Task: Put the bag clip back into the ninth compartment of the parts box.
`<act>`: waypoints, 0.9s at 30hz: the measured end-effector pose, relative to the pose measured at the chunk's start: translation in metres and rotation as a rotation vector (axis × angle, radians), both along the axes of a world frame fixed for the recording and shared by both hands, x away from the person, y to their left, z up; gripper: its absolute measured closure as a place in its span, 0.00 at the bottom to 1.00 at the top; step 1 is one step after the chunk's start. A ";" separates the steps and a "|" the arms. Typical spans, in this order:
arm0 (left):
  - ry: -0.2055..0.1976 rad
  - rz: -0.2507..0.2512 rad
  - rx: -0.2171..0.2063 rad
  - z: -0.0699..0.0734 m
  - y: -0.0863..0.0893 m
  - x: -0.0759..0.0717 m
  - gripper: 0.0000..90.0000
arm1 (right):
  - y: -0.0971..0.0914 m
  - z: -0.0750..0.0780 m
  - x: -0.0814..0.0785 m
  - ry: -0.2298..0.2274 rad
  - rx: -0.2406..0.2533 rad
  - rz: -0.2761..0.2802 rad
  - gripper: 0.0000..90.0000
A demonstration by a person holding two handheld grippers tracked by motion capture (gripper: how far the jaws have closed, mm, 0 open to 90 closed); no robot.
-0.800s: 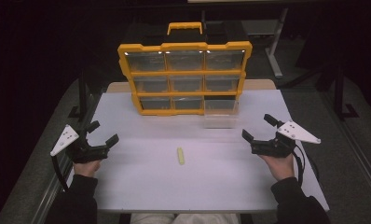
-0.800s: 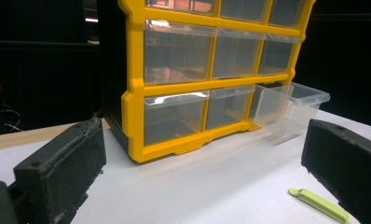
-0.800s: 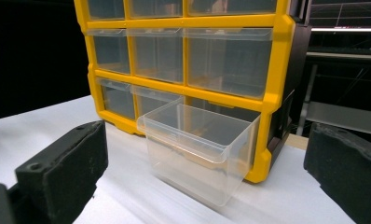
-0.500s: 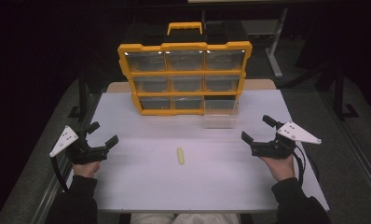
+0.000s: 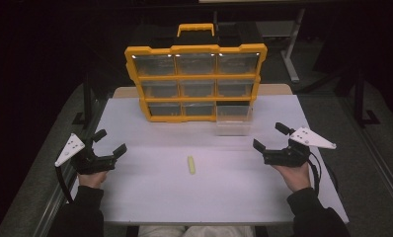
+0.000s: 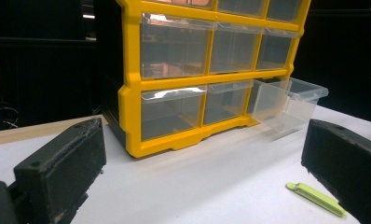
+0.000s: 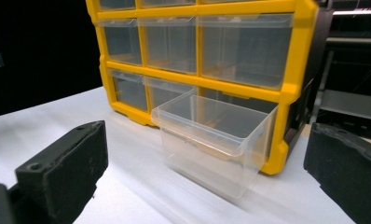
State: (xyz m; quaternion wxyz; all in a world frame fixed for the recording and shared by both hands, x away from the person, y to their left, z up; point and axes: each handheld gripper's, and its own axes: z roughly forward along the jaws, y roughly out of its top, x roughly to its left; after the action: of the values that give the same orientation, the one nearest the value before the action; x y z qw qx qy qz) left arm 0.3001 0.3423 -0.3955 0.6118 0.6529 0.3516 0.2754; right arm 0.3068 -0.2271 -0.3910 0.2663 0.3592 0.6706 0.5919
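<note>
Both tongs stand wide open and hold nothing: the left tongs (image 5: 109, 143) hover over the left edge of the white worktop (image 5: 150, 197), the right tongs (image 5: 271, 138) over its right edge, each pointing inward and a little away from the person. Between them, near the middle of the worktop, lies a small pale green stick (image 5: 190, 165), with its long axis running roughly from the person toward the yellow drawer cabinet (image 5: 197, 81). It lies to the right of the left tongs and to the left of the right tongs, well apart from both; neither hand looks clearly nearer, though in the left gripper view the stick (image 6: 316, 199) sits low, just beside the right-hand jaw, so that hand seems better lined up for a reach. Behind the stick, the bottom right drawer (image 5: 233, 118) of clear plastic is pulled out of the cabinet and rests on the worktop; in the right gripper view this drawer (image 7: 214, 140) looks empty. What the stick is made of is too small to tell, and the other drawers are hard to see into.
</note>
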 end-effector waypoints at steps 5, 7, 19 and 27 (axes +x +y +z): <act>0.001 0.000 0.000 0.000 -0.001 0.000 0.00 | 0.011 0.001 0.000 0.043 -0.047 0.022 0.00; 0.002 0.000 0.000 -0.001 -0.001 0.000 0.00 | 0.012 0.002 0.001 0.049 -0.054 0.027 0.00; 0.003 0.009 0.020 -0.001 -0.003 0.000 0.00 | 0.029 0.012 -0.001 0.078 -0.097 0.092 0.00; 0.006 0.009 0.016 -0.002 -0.003 0.000 0.00 | 0.038 0.013 0.005 0.113 -0.119 0.125 0.00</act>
State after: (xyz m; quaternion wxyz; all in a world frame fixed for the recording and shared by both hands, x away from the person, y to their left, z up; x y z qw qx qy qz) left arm 0.3005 0.3396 -0.3976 0.6043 0.6570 0.3542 0.2787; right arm 0.3118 -0.1892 -0.3777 0.2117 0.3330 0.7397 0.5451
